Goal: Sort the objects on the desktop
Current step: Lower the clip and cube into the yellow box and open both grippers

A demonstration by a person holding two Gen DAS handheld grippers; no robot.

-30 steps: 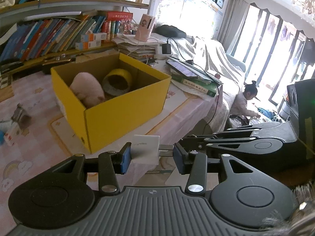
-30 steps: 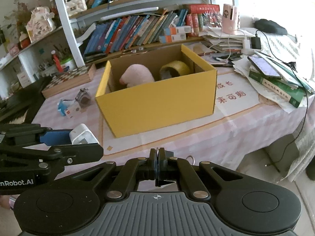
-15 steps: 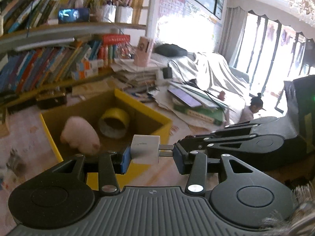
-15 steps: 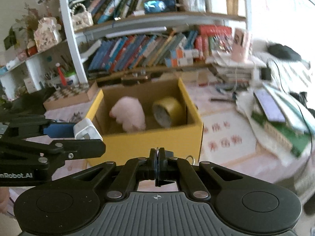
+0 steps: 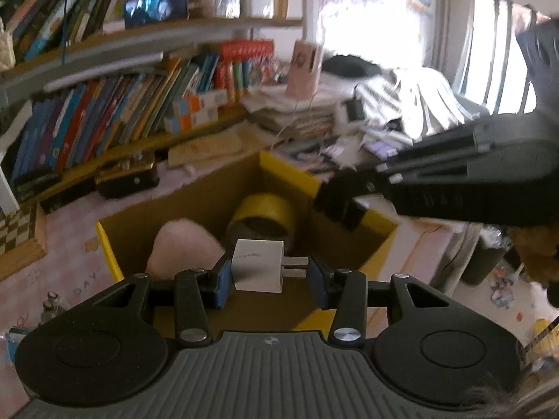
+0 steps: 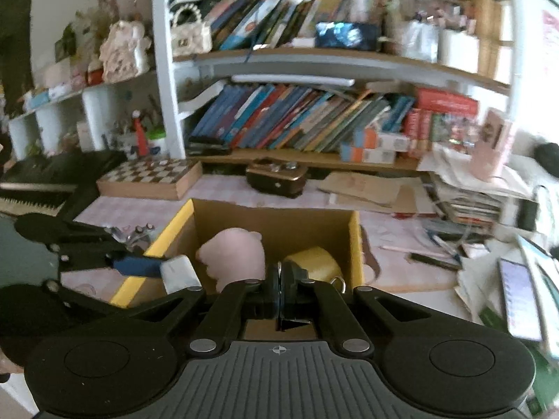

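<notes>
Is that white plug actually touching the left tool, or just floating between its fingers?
Touching. In the left wrist view the plug sits against one blue pad, its prongs meeting the other, so the left tool grips it.

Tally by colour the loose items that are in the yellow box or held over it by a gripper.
Pink: 1, the plush toy in the yellow box
Yellow: 1, the tape roll
White: 1, the charger plug clamped in the left gripper
Total: 3
</notes>
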